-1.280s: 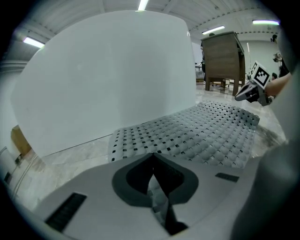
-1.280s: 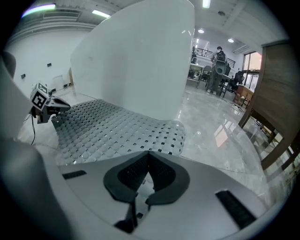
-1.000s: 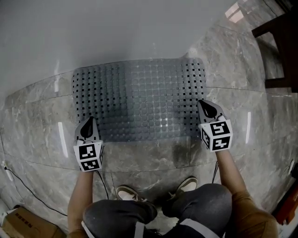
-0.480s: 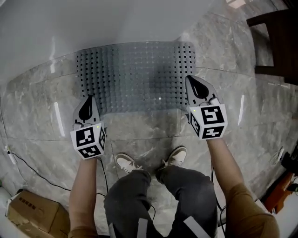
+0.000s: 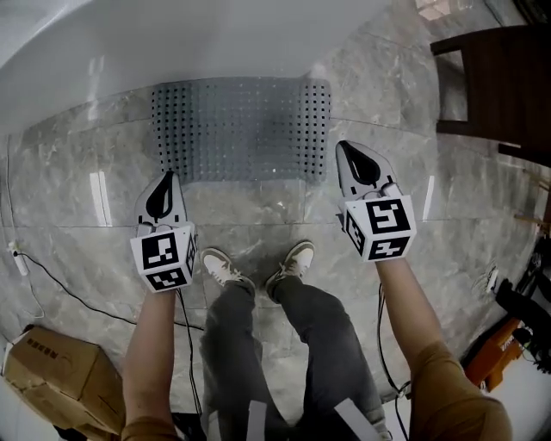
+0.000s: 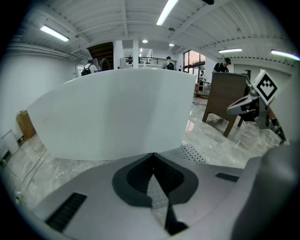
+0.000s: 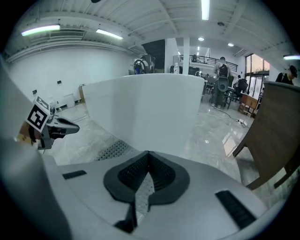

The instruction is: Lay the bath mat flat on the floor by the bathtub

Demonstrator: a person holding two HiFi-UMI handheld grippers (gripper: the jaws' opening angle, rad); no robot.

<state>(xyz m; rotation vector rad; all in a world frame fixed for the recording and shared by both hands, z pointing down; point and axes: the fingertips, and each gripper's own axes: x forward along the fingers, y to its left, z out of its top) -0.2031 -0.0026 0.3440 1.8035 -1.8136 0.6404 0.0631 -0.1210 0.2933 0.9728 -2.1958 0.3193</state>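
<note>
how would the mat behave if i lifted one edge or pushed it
Probably floppy: the mat is thin and lies flush on the floor, so a lifted edge should droop. Its many holes suggest it is light. On the glossy floor it might slide.

Glossy grey marble floor (image 5: pixel 77 207) in the head view, pale-veined, crossed by tile seams and streaked with lamp reflections. At 12 o'clock, a white tub (image 5: pixel 215 34), its curved side rising straight from the tiles. At 2 o'clock, a dark wooden cabinet (image 5: pixel 495 86) on legs. At 8 o'clock, a cardboard box (image 5: pixel 47 383), with a black cable (image 5: pixel 69 291) trailing over the tiles nearby. At 4 o'clock, something orange (image 5: pixel 492 351), too cropped to name. Overhead in the gripper views, a white beamed ceiling (image 7: pixel 140 18) with long strip lights (image 6: pixel 167 10). In the right gripper view, plain white wall (image 7: pixel 61 70) at 9 o'clock and a window (image 7: pixel 255 63) glowing warm at 3 o'clock.
</note>
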